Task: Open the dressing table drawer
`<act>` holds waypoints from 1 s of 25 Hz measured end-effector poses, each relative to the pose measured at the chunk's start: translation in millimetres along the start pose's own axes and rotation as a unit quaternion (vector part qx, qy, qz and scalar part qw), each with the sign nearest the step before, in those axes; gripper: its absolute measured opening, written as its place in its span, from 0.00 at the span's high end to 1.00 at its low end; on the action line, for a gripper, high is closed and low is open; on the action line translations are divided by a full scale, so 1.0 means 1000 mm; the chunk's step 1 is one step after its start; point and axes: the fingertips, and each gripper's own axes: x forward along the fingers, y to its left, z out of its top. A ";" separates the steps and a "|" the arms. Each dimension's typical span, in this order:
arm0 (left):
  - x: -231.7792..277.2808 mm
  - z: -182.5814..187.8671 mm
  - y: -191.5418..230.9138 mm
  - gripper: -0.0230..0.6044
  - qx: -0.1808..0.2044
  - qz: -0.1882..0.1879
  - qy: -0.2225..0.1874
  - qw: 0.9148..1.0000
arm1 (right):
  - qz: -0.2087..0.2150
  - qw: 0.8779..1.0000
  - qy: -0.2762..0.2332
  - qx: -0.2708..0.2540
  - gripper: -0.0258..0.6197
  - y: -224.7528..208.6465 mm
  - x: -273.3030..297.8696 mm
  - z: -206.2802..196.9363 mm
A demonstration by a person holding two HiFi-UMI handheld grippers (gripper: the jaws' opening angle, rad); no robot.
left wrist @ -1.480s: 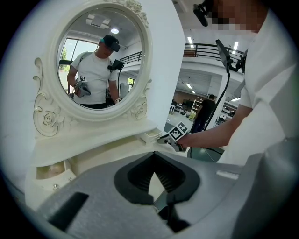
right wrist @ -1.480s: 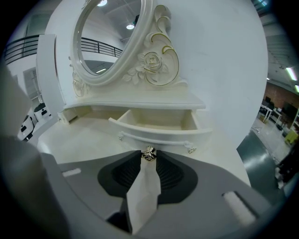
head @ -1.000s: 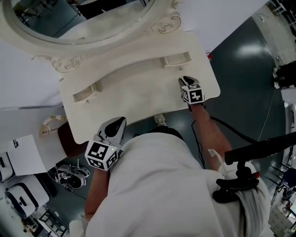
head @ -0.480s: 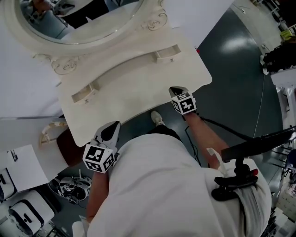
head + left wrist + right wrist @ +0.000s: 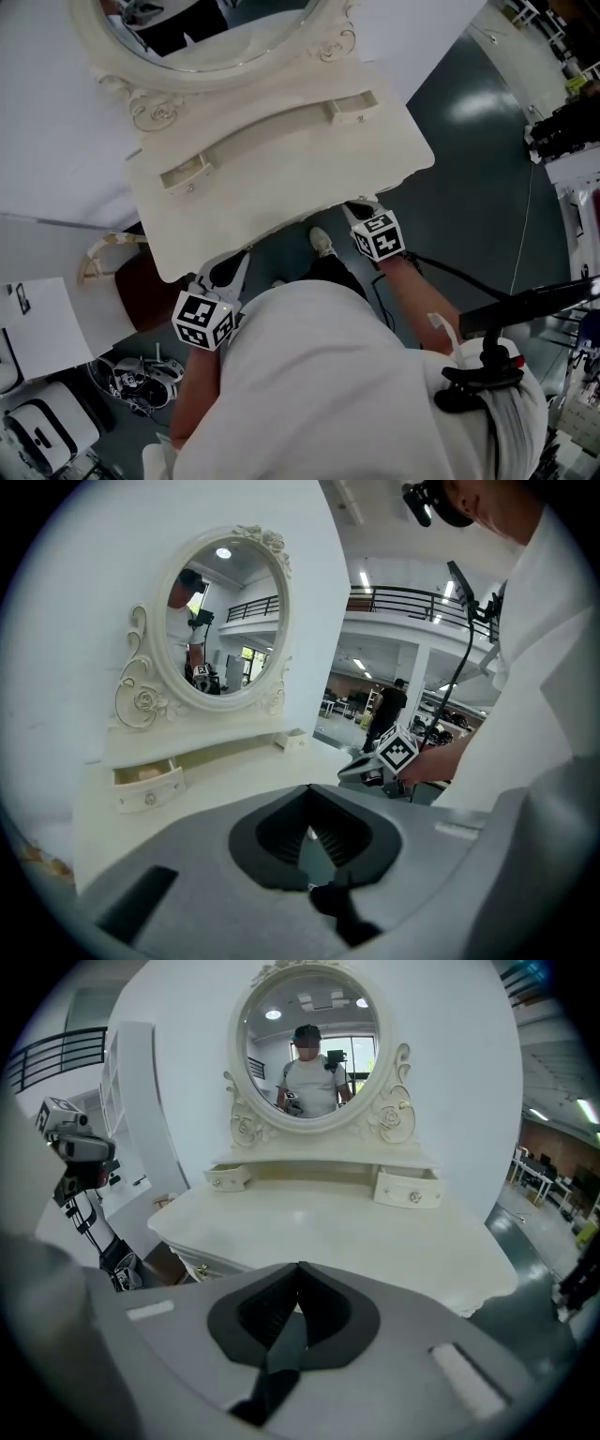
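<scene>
Drawer (image 5: 142, 785) is sitting slightly open; left claw (image 5: 307, 803) and right claw (image 5: 298, 1283) are hovering clenched, empty, seemingly finished, beside the tabletop (image 5: 281, 187)

Bright, even indoor light throughout. In the head view, a pale glare patch sits on the dark floor (image 5: 478, 103), and the white dressing table (image 5: 281, 187) looks almost washed out. Both gripper views are round fisheye pictures with black corners and bowed edges. Ceiling lamps glint in the mirror (image 5: 309, 1016). The left gripper (image 5: 309, 789) and right gripper (image 5: 299, 1265) loom close, grey and blurred.
</scene>
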 end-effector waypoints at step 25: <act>-0.052 -0.050 -0.005 0.96 -0.005 -0.009 0.004 1.000 | 0.057 0.997 -0.019 -0.055 0.96 0.116 -0.019 0.002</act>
